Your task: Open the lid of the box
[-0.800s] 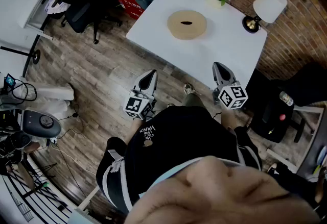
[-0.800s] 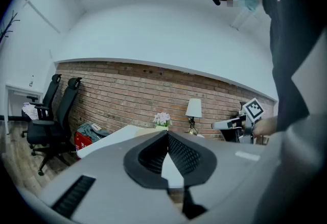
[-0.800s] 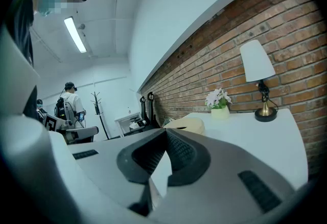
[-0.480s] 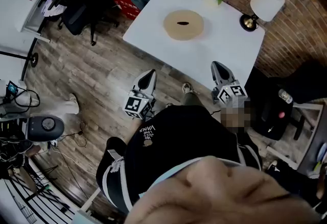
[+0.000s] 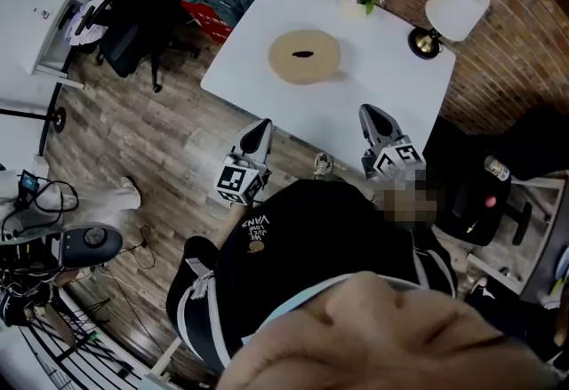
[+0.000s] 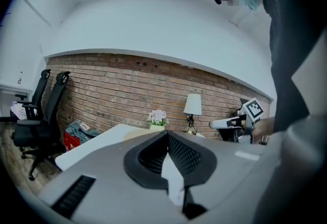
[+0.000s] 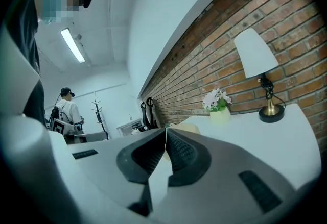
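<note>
Head view: upside-down "VANS" print on blk shirt

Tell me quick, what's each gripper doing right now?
Left gripper: jaws closed, holding nothing.
Right gripper: jaws closed, holding nothing.
</note>
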`<state>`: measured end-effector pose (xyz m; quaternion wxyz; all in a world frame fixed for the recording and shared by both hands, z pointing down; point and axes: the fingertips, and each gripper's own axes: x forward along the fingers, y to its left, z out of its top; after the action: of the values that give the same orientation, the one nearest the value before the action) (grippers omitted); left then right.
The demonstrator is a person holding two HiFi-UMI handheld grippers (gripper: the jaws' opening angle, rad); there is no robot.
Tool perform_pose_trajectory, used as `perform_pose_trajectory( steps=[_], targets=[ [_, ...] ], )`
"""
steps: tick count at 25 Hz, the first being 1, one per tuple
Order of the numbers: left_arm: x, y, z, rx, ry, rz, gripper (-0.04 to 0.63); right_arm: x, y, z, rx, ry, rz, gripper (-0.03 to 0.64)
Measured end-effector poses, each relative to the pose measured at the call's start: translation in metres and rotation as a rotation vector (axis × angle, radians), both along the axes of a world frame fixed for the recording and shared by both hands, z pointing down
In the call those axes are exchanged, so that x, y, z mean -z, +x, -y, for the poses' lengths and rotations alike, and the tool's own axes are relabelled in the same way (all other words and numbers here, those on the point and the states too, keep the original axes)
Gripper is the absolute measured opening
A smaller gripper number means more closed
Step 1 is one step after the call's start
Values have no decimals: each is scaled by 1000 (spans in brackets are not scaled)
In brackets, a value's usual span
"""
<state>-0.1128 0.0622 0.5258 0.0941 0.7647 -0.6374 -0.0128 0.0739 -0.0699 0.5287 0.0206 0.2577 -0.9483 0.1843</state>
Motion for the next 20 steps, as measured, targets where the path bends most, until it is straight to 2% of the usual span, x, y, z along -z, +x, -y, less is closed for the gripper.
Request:
perform_pose_trajectory(
  steps=[13,20],
  targets=[
    [-1,24,111,-64,-8,25,11,-28,9,53,51,-48,-34,3],
    [-5,19,145,-94,-24,41,11,-34,14,66,12,-67,-27,3]
  ],
)
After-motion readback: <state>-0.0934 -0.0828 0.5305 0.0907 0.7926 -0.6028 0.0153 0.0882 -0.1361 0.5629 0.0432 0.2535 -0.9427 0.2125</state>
